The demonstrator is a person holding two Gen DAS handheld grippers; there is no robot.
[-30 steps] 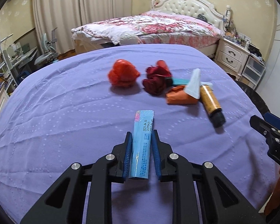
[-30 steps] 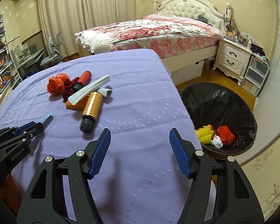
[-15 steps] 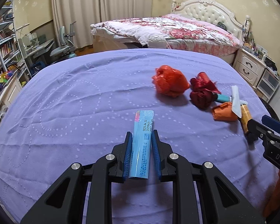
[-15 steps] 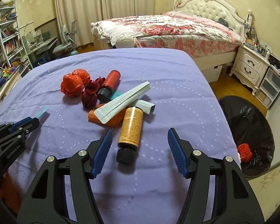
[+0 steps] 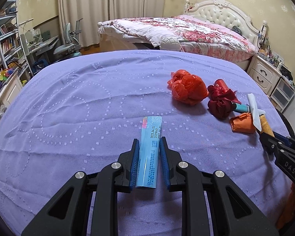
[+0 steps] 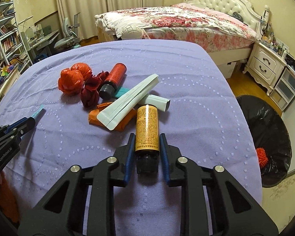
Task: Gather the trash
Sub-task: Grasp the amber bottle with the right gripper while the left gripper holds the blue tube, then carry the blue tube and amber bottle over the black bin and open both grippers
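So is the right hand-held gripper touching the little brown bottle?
Touching. In the right wrist view the right hand-held gripper has just been closing, and its blue pads now press both sides of the brown bottle, near its black cap.

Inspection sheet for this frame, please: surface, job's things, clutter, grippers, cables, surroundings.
Surface: purple cloth, wrinkled.
Job's things: amber bottle lying on the cloth; blue sachet; red bags; red bottle; white pouch; orange wrapper; black bin on the floor, right.
Clutter: nothing seen.
Grippers: left hand-held gripper shut on the sachet; right hand-held gripper has just closed on the amber bottle.
Cables: nothing seen.
Surroundings: bed, nightstand, bookshelf.
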